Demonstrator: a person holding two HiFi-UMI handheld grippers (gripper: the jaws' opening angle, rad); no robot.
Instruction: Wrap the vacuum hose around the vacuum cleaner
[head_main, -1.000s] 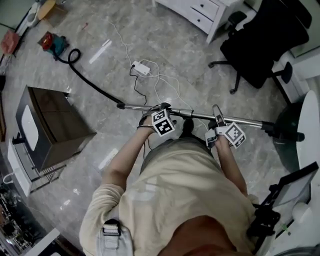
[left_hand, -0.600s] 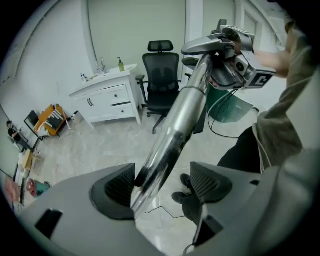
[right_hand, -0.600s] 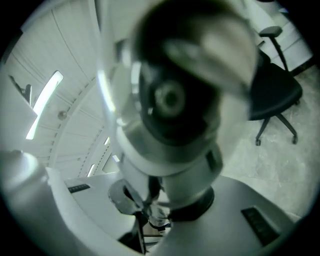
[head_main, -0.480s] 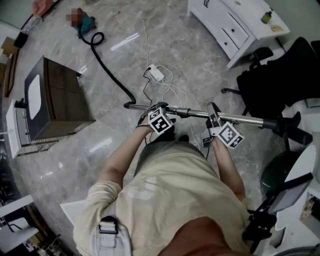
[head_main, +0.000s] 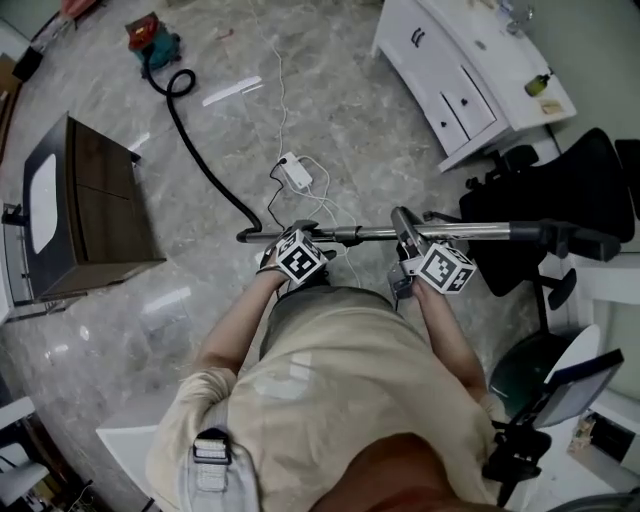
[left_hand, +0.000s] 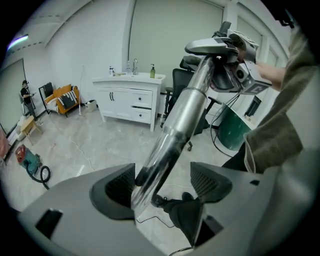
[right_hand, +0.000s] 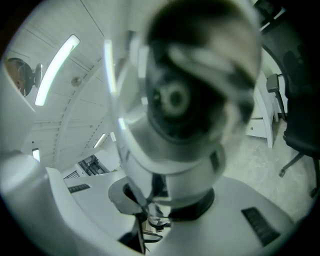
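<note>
Right hand-held gripper (right_hand: 167, 200) grips wand (right_hand: 185, 125), shown only in its view.

Floor (head_main: 350, 120): grey, marbled veining. Vacuum hose (head_main: 200, 158): black. Vacuum cleaner (head_main: 152, 42): red, seemingly with teal. Wand (head_main: 480, 231): silver, dark ends. Marker cubes (head_main: 299, 258): black-and-white squares. Cabinet (head_main: 430, 70): white, dark handles. Side unit (head_main: 100, 200): dark brown. Office chair (head_main: 580, 190): black. Shirt (head_main: 340, 400): beige.
</note>
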